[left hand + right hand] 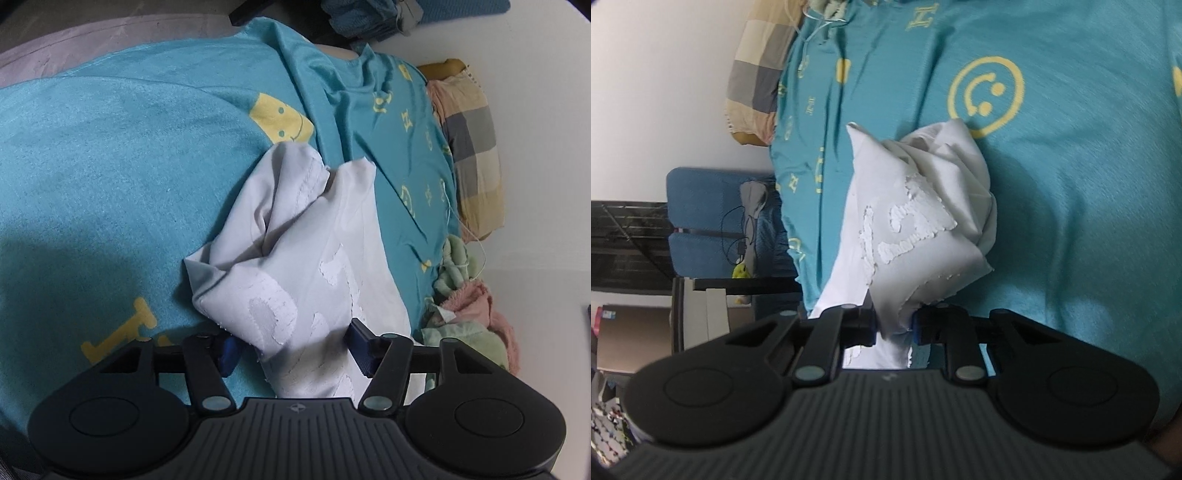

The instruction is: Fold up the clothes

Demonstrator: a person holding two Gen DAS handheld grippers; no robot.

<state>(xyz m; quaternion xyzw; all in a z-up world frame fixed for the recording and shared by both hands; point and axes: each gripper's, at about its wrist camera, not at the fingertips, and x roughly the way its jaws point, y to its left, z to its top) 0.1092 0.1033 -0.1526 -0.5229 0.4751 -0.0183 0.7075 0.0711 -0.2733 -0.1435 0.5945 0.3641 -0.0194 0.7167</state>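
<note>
White garment [295,266] lying on the teal sheet [110,166]; left gripper [295,347] standing apart around it, right gripper [892,326] clamping its edge.

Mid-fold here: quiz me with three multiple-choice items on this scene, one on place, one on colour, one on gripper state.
1. The white garment lies on:
A. a teal bedspread
B. a wooden floor
C. a glass table

2. The bedspread's smiley print is:
A. red
B. yellow
C. black

3. The right gripper is:
A. wide open, nothing between
B. out of view
C. closed on white cloth

Answers: 1 A, teal fabric surrounds the garment; 2 B, the ring and face show yellow; 3 C, cloth is pinched between its pads.
</note>
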